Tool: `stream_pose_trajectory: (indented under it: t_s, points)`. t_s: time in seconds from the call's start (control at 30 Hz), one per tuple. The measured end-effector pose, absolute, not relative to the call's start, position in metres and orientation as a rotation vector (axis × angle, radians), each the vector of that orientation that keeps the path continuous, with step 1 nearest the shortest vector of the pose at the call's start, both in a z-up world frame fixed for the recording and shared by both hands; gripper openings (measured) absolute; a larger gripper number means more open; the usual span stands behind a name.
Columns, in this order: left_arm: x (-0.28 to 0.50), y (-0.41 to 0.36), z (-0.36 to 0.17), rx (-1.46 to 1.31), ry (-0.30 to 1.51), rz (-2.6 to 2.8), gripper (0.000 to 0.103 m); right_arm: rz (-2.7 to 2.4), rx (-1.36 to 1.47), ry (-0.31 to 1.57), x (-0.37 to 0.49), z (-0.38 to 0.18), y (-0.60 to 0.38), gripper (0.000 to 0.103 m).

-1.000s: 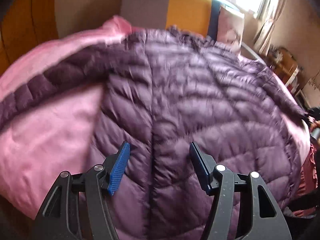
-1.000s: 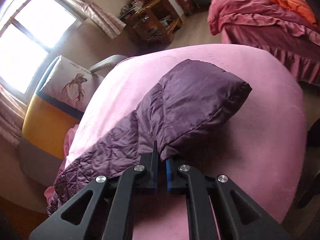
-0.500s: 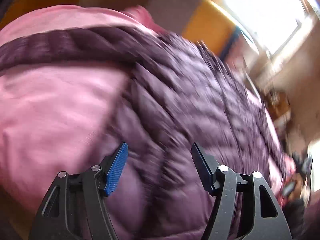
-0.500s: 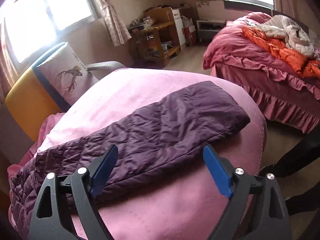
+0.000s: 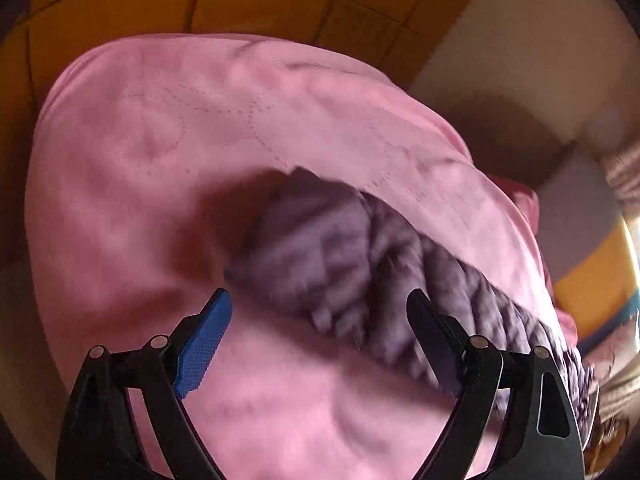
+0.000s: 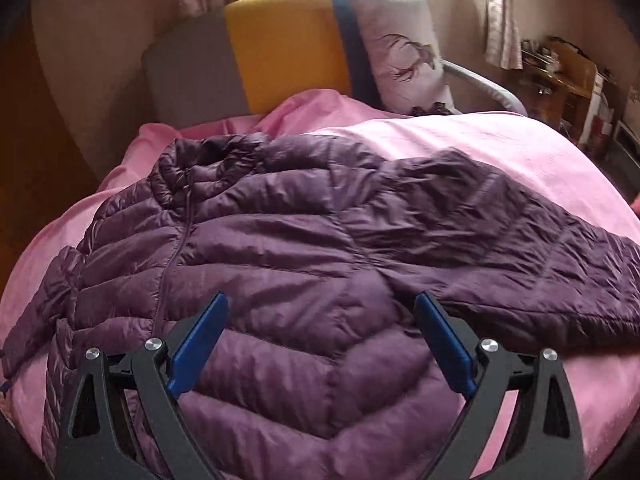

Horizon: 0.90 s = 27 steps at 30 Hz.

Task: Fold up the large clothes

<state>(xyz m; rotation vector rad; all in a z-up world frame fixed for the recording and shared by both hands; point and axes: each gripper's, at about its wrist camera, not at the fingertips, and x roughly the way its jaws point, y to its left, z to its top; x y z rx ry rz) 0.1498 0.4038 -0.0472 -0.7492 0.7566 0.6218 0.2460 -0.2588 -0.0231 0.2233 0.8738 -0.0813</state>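
A purple quilted down jacket (image 6: pixel 304 248) lies spread front-up on a pink bedspread (image 6: pixel 500 140), zipper running down its left part, one sleeve stretched out to the right (image 6: pixel 540 248). My right gripper (image 6: pixel 320 312) is open and empty, above the jacket's lower body. In the left wrist view the jacket's other sleeve end (image 5: pixel 316 240) lies on the pink bedspread (image 5: pixel 160 128), blurred. My left gripper (image 5: pixel 320 308) is open and empty, its fingers on either side of the sleeve near the cuff, just short of it.
A grey, yellow and blue headboard (image 6: pixel 280 48) with a printed pillow (image 6: pixel 400 52) stands behind the jacket. A wooden shelf unit (image 6: pixel 560 76) is at the far right. Orange wooden panelling (image 5: pixel 200 4) lies beyond the bed's edge.
My right gripper opened, let go of the right sleeve and swung over to the jacket's body. My left gripper swung left from the jacket's body to the left sleeve end.
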Motion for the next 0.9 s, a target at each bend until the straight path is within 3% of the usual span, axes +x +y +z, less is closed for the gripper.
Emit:
stream_pose_trajectory:
  t_s: [0.03,0.07,0.13,0.17,0.27,0.57,0.7,0.73,0.83,0.9]
  points:
    - [0.156,0.411,-0.052,-0.764,0.774,0.603,0.075,-0.074,0.212,0.88,0.257,-0.028,-0.256,0.094]
    - [0.162,0.416,-0.057,-0.758,0.804,0.588,0.049,-0.07,0.191,0.887,0.266,-0.034,-0.252,0.094]
    - [0.174,0.413,-0.068,-0.663,0.863,0.588,0.025,-0.072,0.16,0.928,0.289,-0.051,-0.239,0.093]
    - [0.169,0.408,-0.069,-0.619,0.856,0.587,0.018,-0.055,0.17,0.967,0.296,-0.064,-0.234,0.093]
    - [0.15,0.404,-0.07,-0.592,0.84,0.593,0.011,-0.067,0.164,1.01,0.31,-0.089,-0.221,0.093]
    - [0.092,0.4,-0.057,-0.583,0.783,0.698,0.011,0.018,0.073,0.995,0.339,-0.103,-0.188,0.094]
    - [0.086,0.387,-0.048,-0.563,0.801,0.734,0.015,0.057,0.094,0.993,0.345,-0.105,-0.193,0.099]
    - [0.082,0.384,-0.042,-0.573,0.787,0.757,0.024,0.065,0.104,0.993,0.346,-0.104,-0.195,0.101]
    - [0.07,0.368,-0.018,-0.579,0.699,0.794,0.08,0.088,0.143,0.997,0.345,-0.096,-0.204,0.101]
    - [0.066,0.347,0.001,-0.563,0.639,0.738,0.082,0.114,0.202,0.994,0.336,-0.086,-0.216,0.099]
